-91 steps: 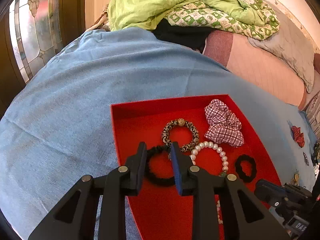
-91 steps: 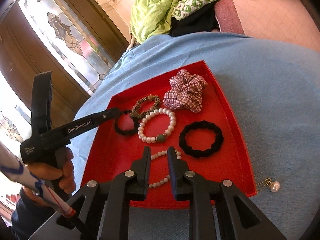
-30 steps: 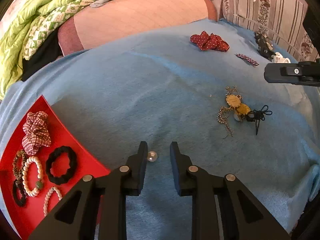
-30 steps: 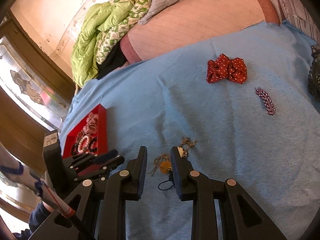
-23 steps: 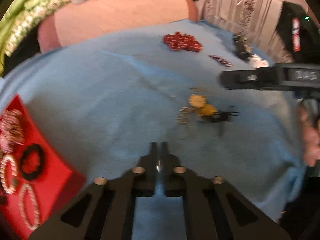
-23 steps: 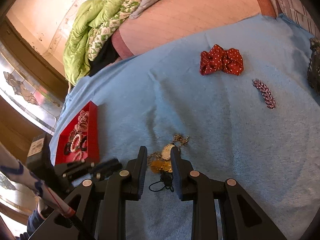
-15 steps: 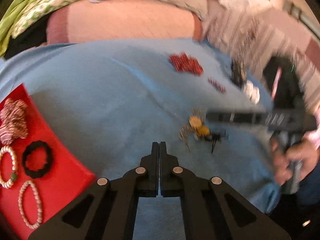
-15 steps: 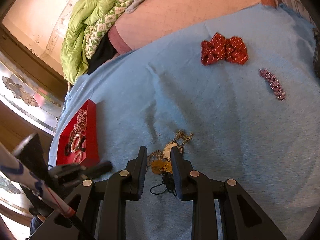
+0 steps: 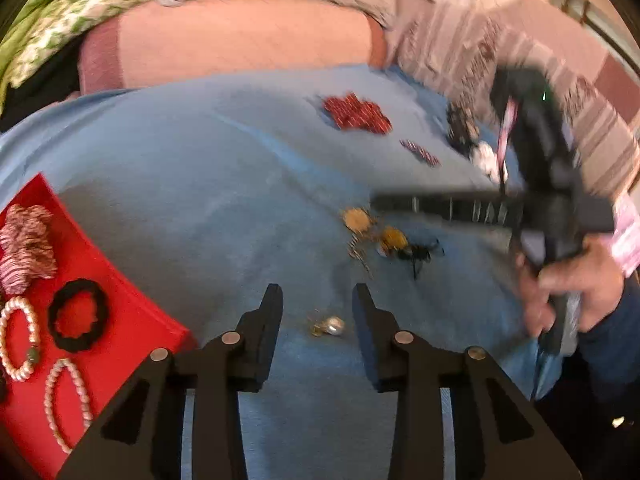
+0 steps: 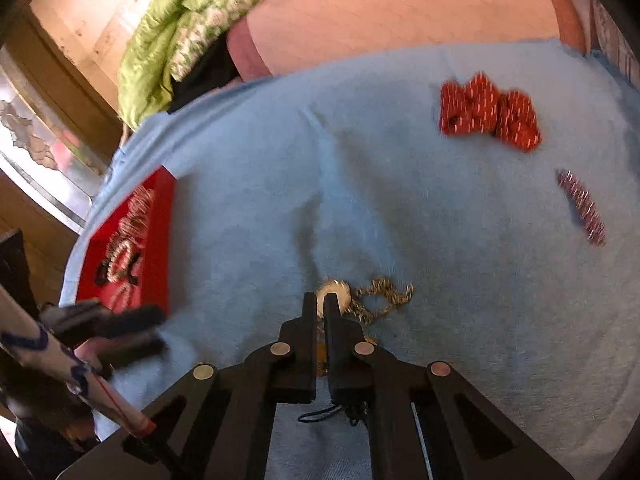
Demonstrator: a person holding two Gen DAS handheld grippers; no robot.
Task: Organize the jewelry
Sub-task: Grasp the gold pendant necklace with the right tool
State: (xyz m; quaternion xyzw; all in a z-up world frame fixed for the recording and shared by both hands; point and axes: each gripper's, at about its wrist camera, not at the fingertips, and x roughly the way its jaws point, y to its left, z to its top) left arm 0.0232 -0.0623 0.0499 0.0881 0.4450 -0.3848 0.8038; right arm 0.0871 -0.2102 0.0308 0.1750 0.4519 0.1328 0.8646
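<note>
Covering the bed, a blue blanket (image 9: 192,184) carries a red tray (image 9: 132,320) at its left edge, with green bedding (image 10: 180,24) behind. Right of the tray, the left gripper (image 9: 316,304) is opening – a pearl earring (image 9: 330,325) lies loose between its jaws. Farther right, the right gripper (image 10: 319,306) has closed on a tangle of gold pendants (image 10: 360,300) – blurred, partly hidden.

Warm daylight floods in off the leaded glass window (image 10: 28,136), fisheye edges bend dark, motion blur smears both views, especially the person's gripping hand (image 9: 568,280).
</note>
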